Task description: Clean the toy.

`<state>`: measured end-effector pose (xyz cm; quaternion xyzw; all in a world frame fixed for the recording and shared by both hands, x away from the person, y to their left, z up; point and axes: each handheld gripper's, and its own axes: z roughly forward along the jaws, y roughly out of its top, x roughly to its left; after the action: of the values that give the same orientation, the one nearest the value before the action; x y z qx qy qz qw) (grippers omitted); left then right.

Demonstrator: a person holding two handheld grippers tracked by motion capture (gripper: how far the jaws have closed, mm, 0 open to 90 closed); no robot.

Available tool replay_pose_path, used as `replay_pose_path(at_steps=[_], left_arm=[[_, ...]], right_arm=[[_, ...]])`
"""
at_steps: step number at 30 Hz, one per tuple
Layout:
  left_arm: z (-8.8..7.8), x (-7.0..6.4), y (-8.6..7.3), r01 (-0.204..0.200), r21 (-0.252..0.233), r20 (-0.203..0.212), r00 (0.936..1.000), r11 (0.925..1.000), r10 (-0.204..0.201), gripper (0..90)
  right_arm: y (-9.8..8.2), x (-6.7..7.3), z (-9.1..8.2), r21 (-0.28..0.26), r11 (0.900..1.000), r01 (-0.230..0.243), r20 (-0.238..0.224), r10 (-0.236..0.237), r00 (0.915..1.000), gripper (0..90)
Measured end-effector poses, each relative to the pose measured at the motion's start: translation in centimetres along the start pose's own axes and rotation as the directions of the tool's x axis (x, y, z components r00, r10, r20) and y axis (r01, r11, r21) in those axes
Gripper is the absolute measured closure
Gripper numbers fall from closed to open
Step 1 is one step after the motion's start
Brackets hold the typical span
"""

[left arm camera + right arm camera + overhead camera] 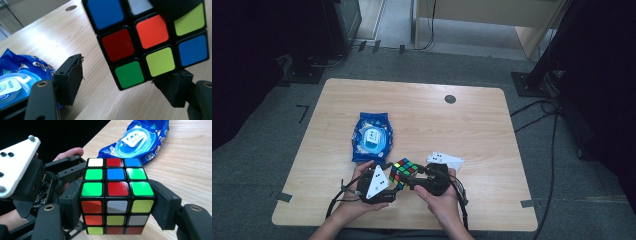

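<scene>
Black pads of the right claw (117,207) press on both sides of the puzzle cube (117,195), pinching it just above the wooden counter (462,125) near the person's edge. In the right gripper view the cube sits squarely between the two jaws, with its top face showing white, red, blue and green tiles.

In the high view the cube (403,172) lies between the two hands, the right claw (414,181) reaching in from the right side.

The left claw (125,82) is spread — one pad stands well clear of the cube (147,42) on the left, while the other sits right at the cube's lower corner; whether it touches I cannot tell. No firm grip from this claw shows.

Just beyond the left hand (362,192) lies a blue packet of wipes (372,136) flat on the counter, near the cube but apart from it. Farther right — a small white tissue-like piece (447,160) rests beside the right hand (437,197). A dark round grommet (450,99) sits near the counter's far edge.
</scene>
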<state>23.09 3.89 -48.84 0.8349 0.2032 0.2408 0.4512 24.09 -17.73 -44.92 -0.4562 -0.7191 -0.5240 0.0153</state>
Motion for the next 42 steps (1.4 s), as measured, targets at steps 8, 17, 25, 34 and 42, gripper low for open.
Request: replay_pose_path(at_steps=[8, 17, 25, 34, 42], left_arm=[[0.2, -0.8, 0.2, -0.040, -0.004, -0.018, 0.9990, 0.9992, 0.040, 20.4], [0.3, -1.3, 0.2, -0.071, -0.016, -0.027, 0.9971, 0.9974, 0.070, 19.4], [0.0, -1.4, 0.1, -0.109, -0.054, -0.031, 0.9937, 0.9925, 0.108, 18.2], [0.0, -1.7, 0.0, -0.138, -0.068, -0.025, 0.9903, 0.9881, 0.137, 22.8], [0.1, -1.8, 0.0, -0.134, -0.063, -0.009, 0.9909, 0.9889, 0.134, 27.9]], right_arm=[[-0.1, -0.1, 0.5, 0.033, 0.999, -0.021, 0.002, 0.021, 0.9998, 34.4], [0.0, -0.4, 0.8, 0.072, 0.997, -0.037, -0.004, 0.038, 0.9993, 34.5], [0.0, -0.1, 0.9, 0.079, 0.996, -0.038, -0.015, 0.039, 0.9991, 34.5], [0.0, -0.2, 1.1, 0.088, 0.995, -0.045, -0.013, 0.047, 0.9988, 34.5], [0.0, -0.7, 1.3, 0.106, 0.992, -0.061, -0.036, 0.065, 0.9972, 34.3]])
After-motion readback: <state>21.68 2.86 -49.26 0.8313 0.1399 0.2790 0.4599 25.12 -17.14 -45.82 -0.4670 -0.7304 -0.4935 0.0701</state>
